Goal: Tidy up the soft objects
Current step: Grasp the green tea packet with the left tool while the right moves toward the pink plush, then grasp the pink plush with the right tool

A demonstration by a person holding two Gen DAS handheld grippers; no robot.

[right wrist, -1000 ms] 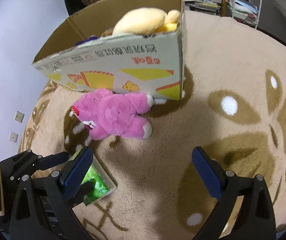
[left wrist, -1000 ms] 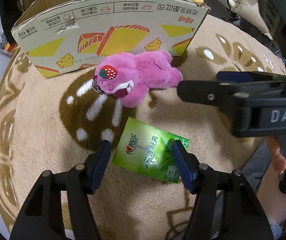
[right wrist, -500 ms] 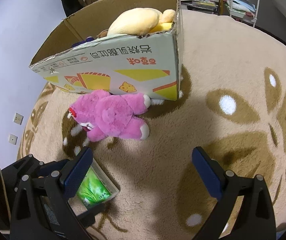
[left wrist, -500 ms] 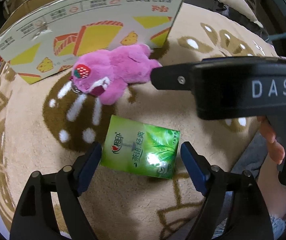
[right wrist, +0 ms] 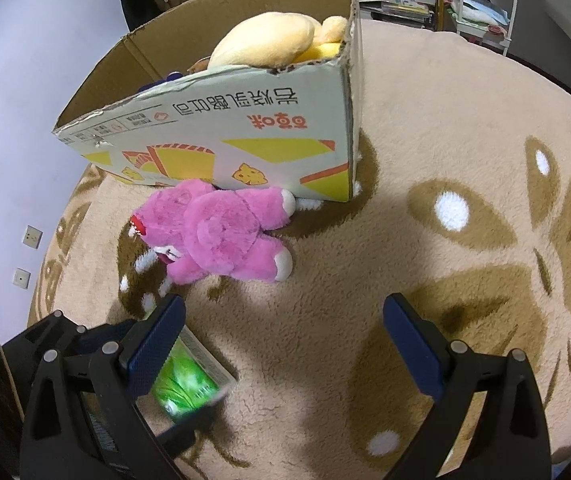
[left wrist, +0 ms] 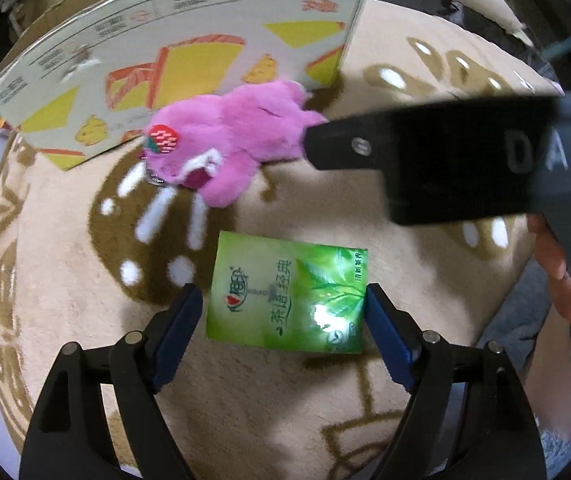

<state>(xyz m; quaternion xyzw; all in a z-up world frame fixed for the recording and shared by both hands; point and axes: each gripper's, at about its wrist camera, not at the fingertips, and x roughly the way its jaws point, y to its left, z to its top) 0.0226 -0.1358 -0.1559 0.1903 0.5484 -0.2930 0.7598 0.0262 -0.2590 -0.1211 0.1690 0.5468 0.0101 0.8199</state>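
Observation:
A green tissue pack (left wrist: 287, 294) lies flat on the beige rug. My left gripper (left wrist: 285, 320) is open, one finger on each side of the pack, just clear of its edges. The pack also shows in the right wrist view (right wrist: 187, 380), partly behind my right gripper's left finger. A pink plush bear (left wrist: 229, 144) lies on the rug against the cardboard box (left wrist: 189, 60); it also shows in the right wrist view (right wrist: 221, 236). My right gripper (right wrist: 285, 340) is open and empty above the rug. Its black body (left wrist: 445, 152) crosses the left wrist view.
The open cardboard box (right wrist: 245, 120) holds a yellow plush toy (right wrist: 277, 44) and other items. The round rug (right wrist: 445, 160) with brown patterns covers the floor. A white shelf unit (right wrist: 481, 0) stands behind. A wall with sockets (right wrist: 31, 236) is at left.
My left gripper opened wider and moved forward, so the tissue pack now sits between its fingers. My right gripper drifted slightly toward the bear.

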